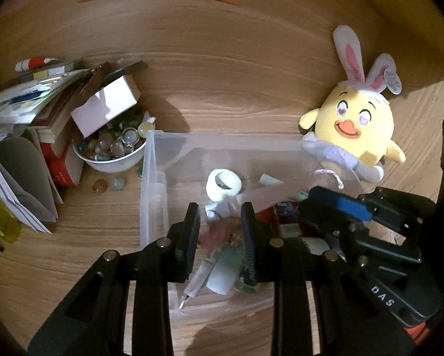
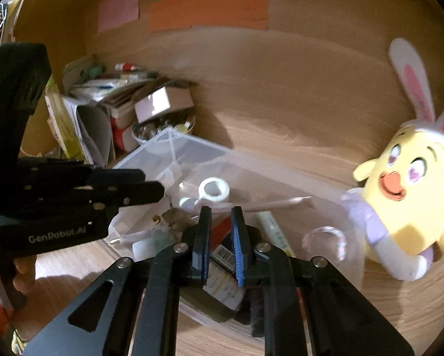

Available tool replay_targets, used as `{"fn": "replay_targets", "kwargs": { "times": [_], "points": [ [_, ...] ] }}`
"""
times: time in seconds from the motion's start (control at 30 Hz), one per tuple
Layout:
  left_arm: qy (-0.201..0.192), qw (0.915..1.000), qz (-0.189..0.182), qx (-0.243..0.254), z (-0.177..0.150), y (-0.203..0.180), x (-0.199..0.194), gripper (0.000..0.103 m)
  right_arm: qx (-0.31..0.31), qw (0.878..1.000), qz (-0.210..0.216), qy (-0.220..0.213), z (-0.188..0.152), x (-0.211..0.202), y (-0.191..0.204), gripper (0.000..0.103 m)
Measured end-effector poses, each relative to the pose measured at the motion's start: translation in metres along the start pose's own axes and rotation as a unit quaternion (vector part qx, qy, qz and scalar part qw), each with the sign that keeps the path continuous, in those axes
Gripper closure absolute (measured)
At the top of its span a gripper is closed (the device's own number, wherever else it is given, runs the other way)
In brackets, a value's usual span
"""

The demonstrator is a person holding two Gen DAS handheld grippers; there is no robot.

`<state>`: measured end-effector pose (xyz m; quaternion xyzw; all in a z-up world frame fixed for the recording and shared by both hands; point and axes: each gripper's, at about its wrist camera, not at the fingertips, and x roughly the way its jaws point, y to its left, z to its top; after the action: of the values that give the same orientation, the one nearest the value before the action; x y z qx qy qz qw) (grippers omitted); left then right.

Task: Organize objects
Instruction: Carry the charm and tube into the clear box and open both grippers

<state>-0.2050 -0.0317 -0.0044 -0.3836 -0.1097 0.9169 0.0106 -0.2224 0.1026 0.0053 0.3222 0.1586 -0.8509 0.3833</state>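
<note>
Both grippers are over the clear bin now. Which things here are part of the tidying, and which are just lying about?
Likely the job:
clear bin
tape roll and other small items in it
left gripper
right gripper

Likely lying about:
chick plush, leaning on the bin
bowl of glass pebbles
book pile
paper notes on the wall

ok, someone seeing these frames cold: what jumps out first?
The yellow chick plush with bunny ears at the right, leaning against the far right corner of the clear plastic bin. Next, that bin in the middle of the wooden desk, full of small clutter including a white tape roll. Left of it sits a white bowl of glass pebbles beside stacked books and papers.
</note>
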Motion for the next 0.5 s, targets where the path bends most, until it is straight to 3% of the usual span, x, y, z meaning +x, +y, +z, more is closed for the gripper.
{"fn": "replay_targets", "kwargs": {
  "times": [0.17,0.5],
  "points": [
    [0.006,1.0,0.005,0.006,-0.001,-0.001,0.003,0.07,0.008,1.0,0.016,0.024,-0.001,0.008,-0.002,0.087],
    [-0.011,0.9996,0.021,0.015,0.0,-0.007,-0.016,0.051,0.025,1.0,-0.011,0.0,0.002,-0.02,-0.013,0.062]
  ]
}}
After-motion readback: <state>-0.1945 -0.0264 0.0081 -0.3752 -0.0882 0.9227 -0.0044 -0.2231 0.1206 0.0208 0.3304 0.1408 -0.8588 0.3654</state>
